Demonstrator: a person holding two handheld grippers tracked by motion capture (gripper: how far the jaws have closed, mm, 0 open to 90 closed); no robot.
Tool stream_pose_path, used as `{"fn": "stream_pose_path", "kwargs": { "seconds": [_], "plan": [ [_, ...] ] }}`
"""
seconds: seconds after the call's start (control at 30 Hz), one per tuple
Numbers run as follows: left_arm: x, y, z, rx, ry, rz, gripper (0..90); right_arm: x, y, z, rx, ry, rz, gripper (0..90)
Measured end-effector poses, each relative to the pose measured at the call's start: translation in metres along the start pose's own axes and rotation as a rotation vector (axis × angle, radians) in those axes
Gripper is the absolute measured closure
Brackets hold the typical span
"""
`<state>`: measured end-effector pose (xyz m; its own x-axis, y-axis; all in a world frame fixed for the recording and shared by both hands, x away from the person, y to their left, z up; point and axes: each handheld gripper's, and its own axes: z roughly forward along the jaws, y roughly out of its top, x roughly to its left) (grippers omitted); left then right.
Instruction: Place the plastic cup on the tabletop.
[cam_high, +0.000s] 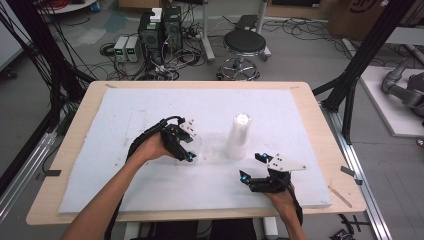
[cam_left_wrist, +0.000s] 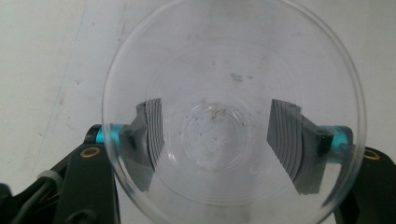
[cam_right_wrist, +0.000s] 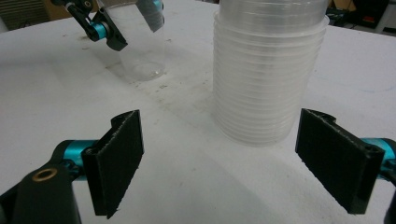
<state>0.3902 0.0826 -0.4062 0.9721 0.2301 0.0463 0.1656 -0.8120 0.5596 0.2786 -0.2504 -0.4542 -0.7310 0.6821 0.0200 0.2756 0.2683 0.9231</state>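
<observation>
Right gripper view has the right gripper (cam_right_wrist: 219, 163) lowest in the frame, its two black jaws wide apart with bare white foam board (cam_right_wrist: 196, 186) between them; the outer edge of the right-hand jaw is cut off by the frame's border. Just beyond the jaws, centre-right, stands a stack of clear cups (cam_right_wrist: 268, 70), nested upright, its top cropped by the upper edge, so the count of cups cannot be made out. In the upper left, farther off, the left gripper (cam_right_wrist: 126, 21) is clamped on a single clear cup (cam_right_wrist: 140, 60) whose base rests on or just over the board; which of the two cannot be told.

Left gripper view looks down into that single clear cup (cam_left_wrist: 233, 107): it holds no contents, only faint scuffs at its base, and the jaws show through its wall, pressed on either side. Its lower rim is cut off.

High view places the single cup (cam_high: 192, 142) left of centre, with the stack (cam_high: 239, 136) near it to the right.
</observation>
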Motion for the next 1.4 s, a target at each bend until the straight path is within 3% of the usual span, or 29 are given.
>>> {"fn": "stream_pose_path", "kwargs": {
  "seconds": [0.23,0.37,0.43,0.5,0.73,0.83,0.9,0.93,1.13,1.17,1.2,1.27,1.3,1.33,1.37,1.4],
  "plan": [
    [0.003,-0.009,0.002,-0.056,-0.015,-0.042,35.6,0.0,0.0,0.0,0.003,0.004,0.004,15.3],
    [0.002,-0.012,0.005,-0.052,-0.004,-0.045,30.2,0.0,0.0,0.0,0.001,0.005,0.002,15.3],
    [0.003,-0.014,0.008,-0.049,0.002,-0.063,26.0,0.0,0.0,0.0,0.0,0.007,0.002,15.3],
    [0.005,-0.015,0.008,-0.088,0.027,-0.092,9.8,-0.001,0.0,0.0,0.001,0.008,0.0,15.3],
    [0.003,-0.019,0.008,-0.106,0.012,-0.097,9.1,-0.001,0.0,0.0,0.002,0.008,-0.001,15.3],
    [0.0,-0.028,0.005,-0.134,0.017,-0.11,9.1,0.0,0.0,0.0,0.001,0.01,0.001,15.4],
    [0.0,-0.03,0.003,-0.128,0.013,-0.119,9.1,0.0,0.0,0.0,0.001,0.011,0.001,15.4],
    [-0.006,-0.038,-0.004,-0.179,0.025,-0.126,9.1,-0.001,0.0,0.0,-0.005,0.011,-0.003,15.4],
    [-0.027,-0.074,-0.028,-0.273,0.108,-0.166,9.2,0.0,-0.001,-0.001,-0.012,0.011,-0.001,15.3],
    [-0.031,-0.081,-0.033,-0.308,0.129,-0.179,9.2,0.0,-0.001,-0.002,-0.019,0.009,-0.004,15.3],
    [-0.031,-0.081,-0.033,-0.308,0.129,-0.179,9.2,0.0,-0.001,-0.002,-0.019,0.009,-0.004,15.3],
    [-0.04,-0.097,-0.042,-0.378,0.174,-0.217,9.2,-0.001,-0.001,-0.003,-0.029,0.008,-0.007,15.3],
    [-0.049,-0.112,-0.05,-0.435,0.216,-0.25,9.2,0.0,-0.002,-0.004,-0.03,0.004,0.0,15.3],
    [-0.049,-0.112,-0.05,-0.435,0.216,-0.25,9.2,0.0,-0.002,-0.003,-0.031,0.0,0.001,15.3],
    [-0.056,-0.126,-0.054,-0.466,0.248,-0.292,9.2,0.0,-0.002,-0.003,-0.029,-0.003,0.001,15.4],
    [-0.056,-0.126,-0.054,-0.466,0.248,-0.292,9.2,0.0,-0.002,-0.003,-0.028,-0.004,0.0,15.3]
  ]
}}
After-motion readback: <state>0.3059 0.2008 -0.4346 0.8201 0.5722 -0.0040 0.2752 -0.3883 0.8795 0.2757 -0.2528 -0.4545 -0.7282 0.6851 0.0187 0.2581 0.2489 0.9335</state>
